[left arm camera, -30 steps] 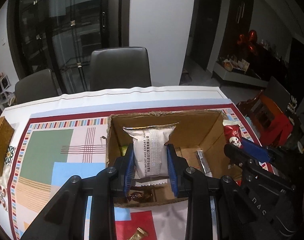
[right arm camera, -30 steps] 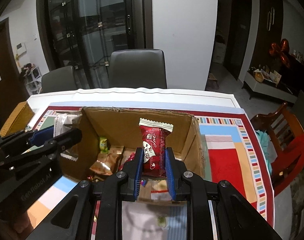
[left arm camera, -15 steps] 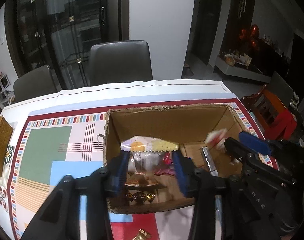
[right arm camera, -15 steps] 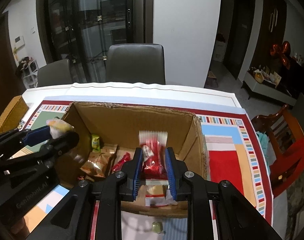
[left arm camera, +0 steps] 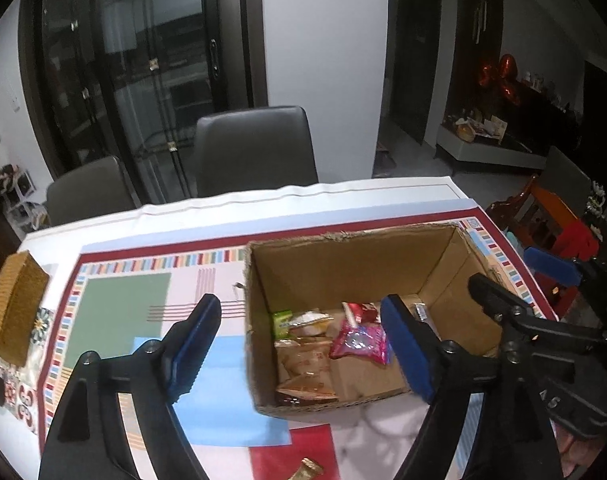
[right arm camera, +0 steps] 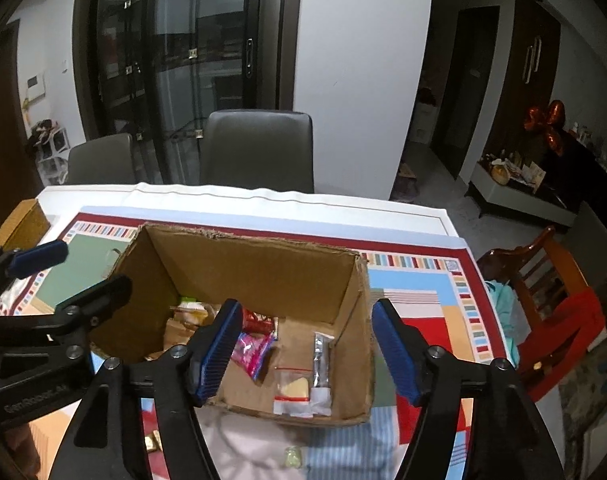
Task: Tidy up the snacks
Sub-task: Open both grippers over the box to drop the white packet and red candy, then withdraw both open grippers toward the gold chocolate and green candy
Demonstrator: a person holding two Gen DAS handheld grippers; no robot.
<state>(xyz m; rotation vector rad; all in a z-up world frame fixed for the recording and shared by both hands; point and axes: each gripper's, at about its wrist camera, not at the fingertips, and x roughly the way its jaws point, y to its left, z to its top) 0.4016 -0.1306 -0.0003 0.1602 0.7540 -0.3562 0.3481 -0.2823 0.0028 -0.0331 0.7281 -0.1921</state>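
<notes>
1. Dropped since a second ago: both packets, now in the box (left arm camera: pixel 355 264).
2. Left hand-held gripper (left arm camera: pixel 299 344) and right hand-held gripper (right arm camera: pixel 303 346): released, empty, over the box.
3. Next, probably: fetch loose gold candy (left arm camera: pixel 309 469) from the desk (left arm camera: pixel 151 224).

Brown cardboard box (left arm camera: pixel 355 268); pink foil snack packet (left arm camera: pixel 361 343); blue-padded black tongs (left arm camera: pixel 299 344); multicoloured block-patterned, stripe-bordered tablecloth (left arm camera: pixel 123 312)

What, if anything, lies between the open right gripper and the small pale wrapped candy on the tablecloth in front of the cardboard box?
Nothing visible does. The small pale wrapped candy lies uncovered on the patterned tablecloth, just short of the brown cardboard box, with the open right gripper above it.
</notes>
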